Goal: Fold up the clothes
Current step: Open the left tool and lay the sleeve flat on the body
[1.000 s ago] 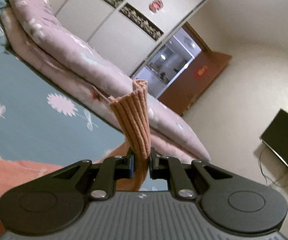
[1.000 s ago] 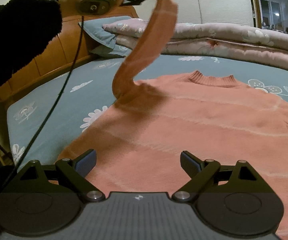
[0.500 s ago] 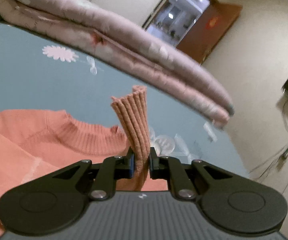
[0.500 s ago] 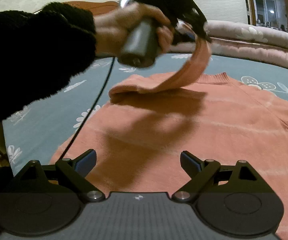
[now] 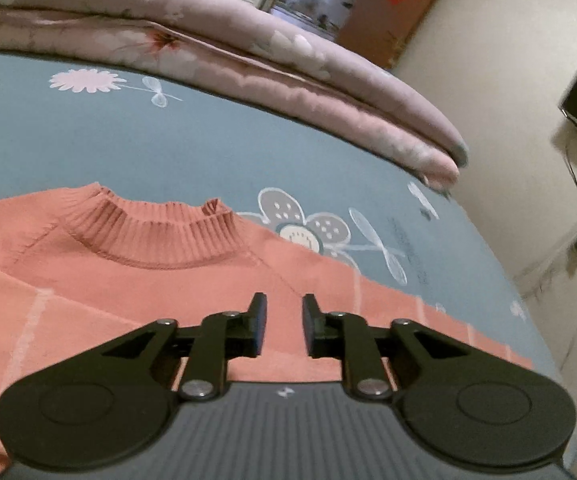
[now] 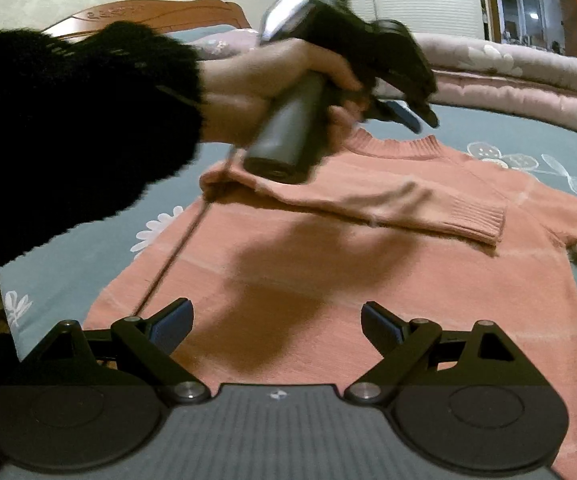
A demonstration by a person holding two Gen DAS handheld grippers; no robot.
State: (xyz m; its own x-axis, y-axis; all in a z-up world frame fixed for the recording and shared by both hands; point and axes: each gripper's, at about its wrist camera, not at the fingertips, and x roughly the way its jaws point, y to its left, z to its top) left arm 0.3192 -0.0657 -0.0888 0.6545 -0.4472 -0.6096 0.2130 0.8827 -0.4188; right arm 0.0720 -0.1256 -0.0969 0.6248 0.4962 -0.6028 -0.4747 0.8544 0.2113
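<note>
left hand-held gripper [image 5: 284,322] jaws opening, nothing between them; sleeve [image 6: 388,204] lies across sweater [image 6: 328,280] at frame centre. right hand-held gripper [image 6: 276,326] spread wide, empty.

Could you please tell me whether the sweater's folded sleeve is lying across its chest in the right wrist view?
Yes, the sleeve lies flat across the front of the salmon sweater, its ribbed cuff pointing toward the other sleeve.
</note>
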